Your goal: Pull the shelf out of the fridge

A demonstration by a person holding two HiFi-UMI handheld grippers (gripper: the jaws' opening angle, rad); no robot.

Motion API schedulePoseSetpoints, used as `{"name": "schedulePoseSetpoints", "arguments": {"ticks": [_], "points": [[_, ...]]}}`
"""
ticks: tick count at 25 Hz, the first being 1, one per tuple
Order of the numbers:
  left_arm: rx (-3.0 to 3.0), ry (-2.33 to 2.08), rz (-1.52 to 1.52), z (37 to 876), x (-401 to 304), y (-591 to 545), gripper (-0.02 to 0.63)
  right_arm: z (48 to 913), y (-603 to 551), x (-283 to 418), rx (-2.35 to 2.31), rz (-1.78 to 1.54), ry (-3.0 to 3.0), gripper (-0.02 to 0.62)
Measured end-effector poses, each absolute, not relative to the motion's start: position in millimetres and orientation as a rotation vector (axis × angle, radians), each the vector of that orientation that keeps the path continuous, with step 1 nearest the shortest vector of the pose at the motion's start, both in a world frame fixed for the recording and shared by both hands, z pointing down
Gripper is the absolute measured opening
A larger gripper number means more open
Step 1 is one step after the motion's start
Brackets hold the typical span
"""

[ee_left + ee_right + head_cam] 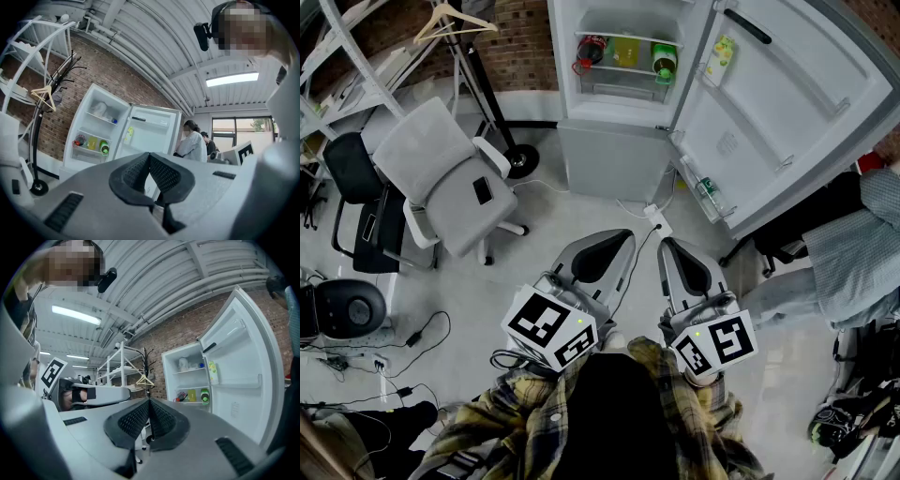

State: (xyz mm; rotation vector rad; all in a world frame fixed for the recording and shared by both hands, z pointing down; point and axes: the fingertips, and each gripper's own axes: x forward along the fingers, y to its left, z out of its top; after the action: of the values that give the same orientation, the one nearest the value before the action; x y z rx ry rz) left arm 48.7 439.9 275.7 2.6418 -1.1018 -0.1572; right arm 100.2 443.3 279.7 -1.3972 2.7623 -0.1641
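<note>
status: both my grippers are clenched on nothing. left gripper (617, 242) and right gripper (669, 247) are held level, side by side, pads pressed together, pointing to 12 o'clock at the fridge (609, 155). i stand well apart from it; the pull has not begun.

location of work item: the shelf (623, 68) sits inside the upper compartment, dead ahead at 12 o'clock, with the door (787, 103) swung wide toward 1 o'clock. the shelf is loaded: three bottles (625, 52) lie on it — red, yellow, green.

hazards noted:
- load. the bottles look to be on their sides; a quick or tilted pull would likely roll them off the front edge. a one-sided grip could also skew the shelf and jam it in its side rails.
- jaws. they must be parted before contact; arriving clenched, i would only ram the shelf lip.
- floor. a cable (649, 217) with a plug block lies at 12 o'clock between me and the fridge — a trip risk on approach.
- surroundings. a chair (441, 173) stands at 10 o'clock, and a person (853, 258) at 3 o'clock, near the door; drawing the shelf back wide to the right could strike either the door or them.
</note>
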Motion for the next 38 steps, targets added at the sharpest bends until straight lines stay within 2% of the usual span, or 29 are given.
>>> {"name": "schedulePoseSetpoints", "arguments": {"ticks": [26, 38], "points": [[2.595, -1.154, -0.177, 282, 71, 471, 0.003, 286, 470, 126, -1.334, -0.214, 2.774, 0.017], [2.587, -1.198, -0.159, 286, 50, 427, 0.003, 294, 426, 104, -1.258, -0.285, 2.787, 0.017]]}}
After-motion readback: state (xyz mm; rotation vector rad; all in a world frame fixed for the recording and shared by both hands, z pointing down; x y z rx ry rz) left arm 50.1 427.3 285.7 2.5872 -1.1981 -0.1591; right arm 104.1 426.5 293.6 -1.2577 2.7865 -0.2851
